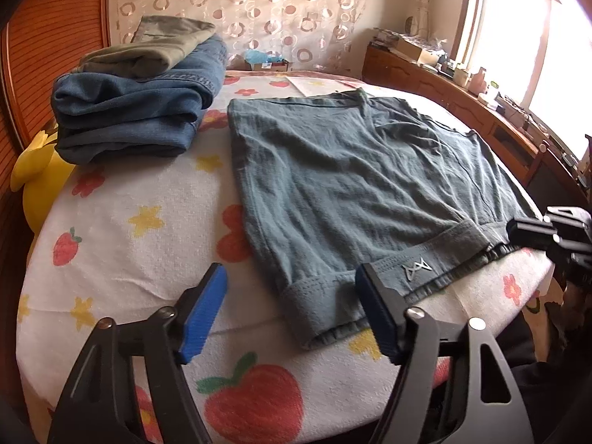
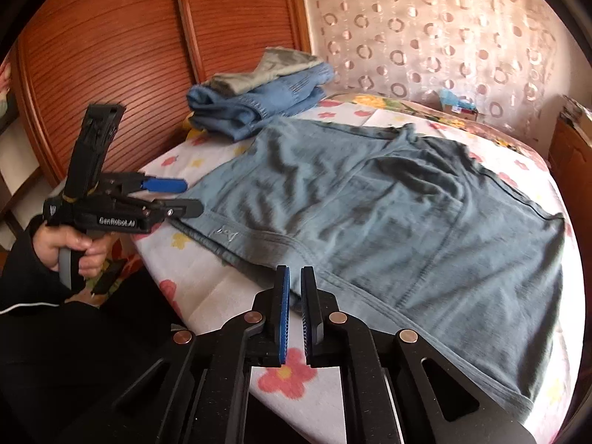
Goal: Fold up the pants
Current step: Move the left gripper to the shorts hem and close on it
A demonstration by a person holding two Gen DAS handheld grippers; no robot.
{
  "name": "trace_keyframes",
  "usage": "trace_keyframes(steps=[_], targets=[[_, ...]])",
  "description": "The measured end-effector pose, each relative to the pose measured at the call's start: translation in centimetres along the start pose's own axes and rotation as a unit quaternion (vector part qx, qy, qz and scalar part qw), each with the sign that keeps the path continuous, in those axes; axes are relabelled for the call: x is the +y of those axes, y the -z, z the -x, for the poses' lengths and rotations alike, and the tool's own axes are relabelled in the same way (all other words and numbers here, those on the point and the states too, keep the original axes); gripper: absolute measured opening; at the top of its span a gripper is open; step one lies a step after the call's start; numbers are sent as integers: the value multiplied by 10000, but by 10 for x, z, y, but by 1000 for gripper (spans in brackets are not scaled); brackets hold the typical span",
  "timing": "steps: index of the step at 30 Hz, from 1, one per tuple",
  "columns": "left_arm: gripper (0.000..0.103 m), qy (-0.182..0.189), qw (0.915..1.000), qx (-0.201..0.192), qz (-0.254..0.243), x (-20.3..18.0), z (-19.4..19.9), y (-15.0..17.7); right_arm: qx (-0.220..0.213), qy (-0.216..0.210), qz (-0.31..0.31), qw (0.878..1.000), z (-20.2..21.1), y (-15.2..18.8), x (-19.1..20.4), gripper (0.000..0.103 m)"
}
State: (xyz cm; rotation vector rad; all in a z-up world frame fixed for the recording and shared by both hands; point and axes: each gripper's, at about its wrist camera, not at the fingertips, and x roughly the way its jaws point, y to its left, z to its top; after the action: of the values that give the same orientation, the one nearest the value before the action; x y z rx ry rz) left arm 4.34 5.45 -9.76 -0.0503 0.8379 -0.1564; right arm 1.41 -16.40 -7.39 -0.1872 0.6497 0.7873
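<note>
Grey-green pants (image 1: pixel 355 185) lie flat on the bed (image 1: pixel 122 259), over the fruit-and-flower print sheet, waistband edge nearest us with a small metal logo (image 1: pixel 416 269) on the band. They look already doubled over once, judging by the squarish outline.

Left gripper (image 1: pixel 288 310): jaws spread wide, holding nothing, hovering just over the near-left corner of the waistband; 1 blue pad (image 1: pixel 205 314) is over bare sheet, the other over the fabric edge. Right gripper (image 2: pixel 294 314): fingers drawn nearly together with a thin gap showing, nothing between them, parked just short of the near hem. So neither has cloth yet.

Handling, my read: thin knit, light, floppy, wrinkles easily, no stiffness to carry a fold by itself. The band is thicker and stitched, so it's the best bite point. I'd pinch both near corners on the band, lift together and lay over to the far edge, keeping tension even or it'll skew. Sheet underneath is loose too; a deep pinch could grab it along with the pants.

Containers: none in use on the bed. Back left is a stack, folded jeans (image 1: pixel 137 111) with an olive garment (image 1: pixel 159 44) on top, well apart from the pants. A small cardboard box (image 1: pixel 275 63) sits at the far edge; contents unclear beyond something blue.
</note>
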Motion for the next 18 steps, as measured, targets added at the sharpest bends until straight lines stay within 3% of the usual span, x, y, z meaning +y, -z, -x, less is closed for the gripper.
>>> trace_keyframes(steps=[6,10,15,18], targets=[[56,-9,9999,-57,-87,-5,4,4,-155,381,-366,9985,17,8,-25,26],[48,-26,9998,-104,-156,-6,5,6,-225,806,-715,9939,29,18,-50,29],[47,-28,9998,-99,-161,-5,7,8,-48,1714,-1165,9783,41,46,-89,30],[48,-21,9999,-82,-136,-4,7,8,-61,1963,-1391,9706,54,65,-106,30]])
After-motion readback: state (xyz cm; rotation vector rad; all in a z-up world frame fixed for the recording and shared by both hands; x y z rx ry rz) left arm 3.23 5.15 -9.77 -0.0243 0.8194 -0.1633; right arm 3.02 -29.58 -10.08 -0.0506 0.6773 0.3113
